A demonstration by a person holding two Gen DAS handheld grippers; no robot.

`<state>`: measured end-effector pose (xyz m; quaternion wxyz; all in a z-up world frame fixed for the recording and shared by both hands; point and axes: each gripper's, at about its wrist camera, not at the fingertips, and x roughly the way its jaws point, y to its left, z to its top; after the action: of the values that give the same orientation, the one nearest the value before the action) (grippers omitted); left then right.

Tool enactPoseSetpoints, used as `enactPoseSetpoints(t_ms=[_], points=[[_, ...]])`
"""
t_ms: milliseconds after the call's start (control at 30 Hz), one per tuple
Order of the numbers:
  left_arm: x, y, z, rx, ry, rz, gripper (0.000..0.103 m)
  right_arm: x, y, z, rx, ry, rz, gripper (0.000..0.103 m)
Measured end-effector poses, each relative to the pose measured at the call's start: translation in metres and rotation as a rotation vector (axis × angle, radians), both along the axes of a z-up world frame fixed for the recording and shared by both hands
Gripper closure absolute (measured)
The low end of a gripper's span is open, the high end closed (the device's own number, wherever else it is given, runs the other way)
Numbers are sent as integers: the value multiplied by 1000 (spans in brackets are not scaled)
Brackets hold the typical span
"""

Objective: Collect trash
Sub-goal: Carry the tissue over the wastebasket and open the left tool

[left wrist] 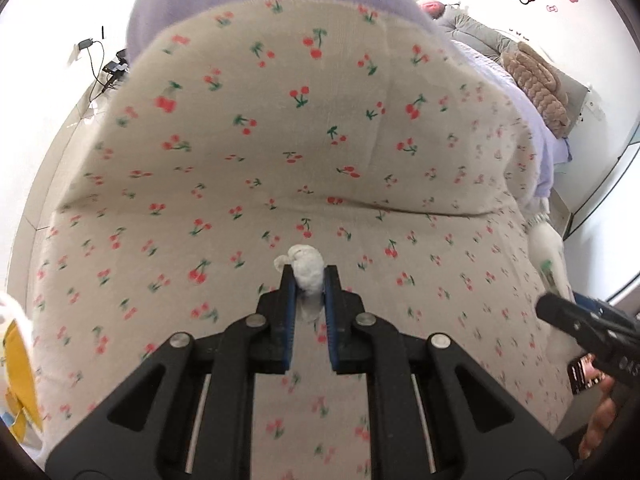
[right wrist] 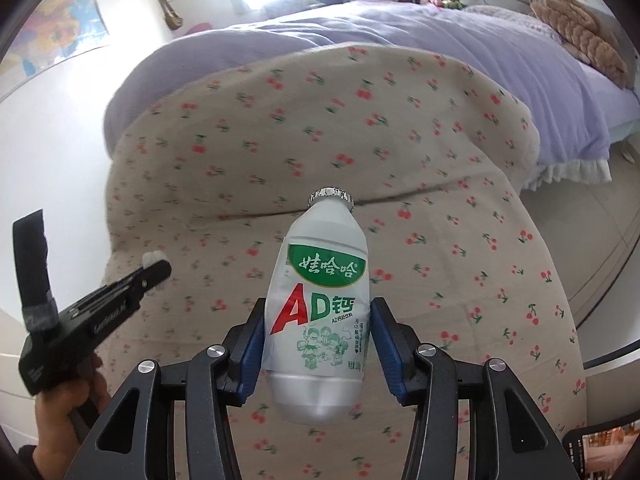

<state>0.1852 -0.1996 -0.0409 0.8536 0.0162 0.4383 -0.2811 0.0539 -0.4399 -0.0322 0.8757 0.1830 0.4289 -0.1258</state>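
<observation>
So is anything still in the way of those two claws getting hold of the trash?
No. Both already hold their pieces: the left gripper is shut on a crumpled tissue, and the right gripper clamps a white drink bottle. No bin appears in either view, so that path can't be judged.

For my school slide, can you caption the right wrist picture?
Right tongs grip a white drink bottle above a cherry-print blanket.

Blanket (right wrist: 400,184) lies before pillows (right wrist: 576,36) on bed (right wrist: 460,40).
</observation>
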Motion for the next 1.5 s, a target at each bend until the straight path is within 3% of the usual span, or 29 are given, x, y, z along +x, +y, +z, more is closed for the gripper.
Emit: enactPoseSetpoints(t_ms=[167,667,1500], points=[[-14,25,15,-18,1,6,89,3,24,11,-13,-23,36,52],[-38,82,21,-59,12,79,88,18,99,31,-43,-49,147,52],[-47,238,13,-97,48,346,88,56,239,30,-32,-51,375,52]])
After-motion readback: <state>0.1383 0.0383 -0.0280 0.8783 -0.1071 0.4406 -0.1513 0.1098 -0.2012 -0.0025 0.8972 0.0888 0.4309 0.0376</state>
